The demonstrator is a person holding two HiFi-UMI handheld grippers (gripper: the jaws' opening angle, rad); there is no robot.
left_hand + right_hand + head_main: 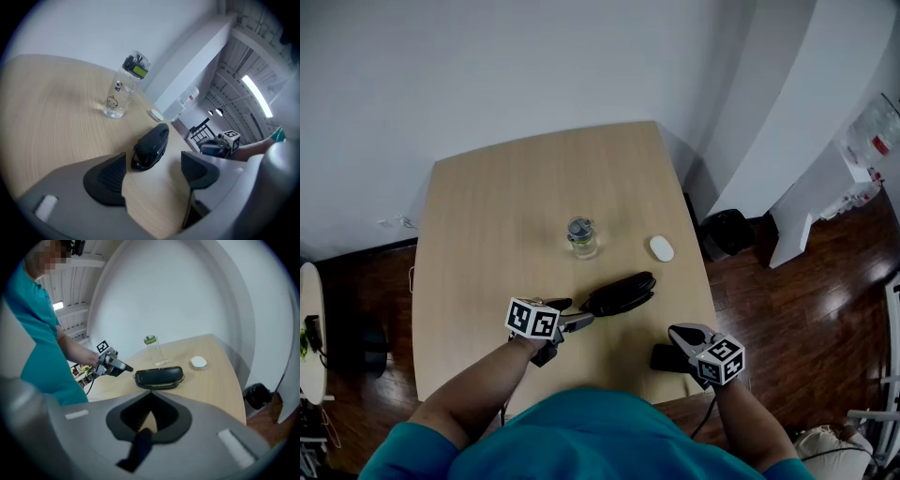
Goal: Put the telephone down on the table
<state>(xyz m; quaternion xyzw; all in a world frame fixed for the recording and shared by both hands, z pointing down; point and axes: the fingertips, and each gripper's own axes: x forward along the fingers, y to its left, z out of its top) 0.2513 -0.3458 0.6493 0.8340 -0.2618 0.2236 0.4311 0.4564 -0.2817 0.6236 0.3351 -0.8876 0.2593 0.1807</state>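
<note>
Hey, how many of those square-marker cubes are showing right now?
2. One cube sits on the left gripper, just short of the telephone; the other cube is on the right gripper, at the table's near edge. None seems hidden.

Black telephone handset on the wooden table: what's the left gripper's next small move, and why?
Probably pull the left gripper back, clear of the phone. The black corded telephone handset already lies flat on the light wooden table, just ahead of the open jaws, with neither pad touching it, so the put-down looks finished.
</note>
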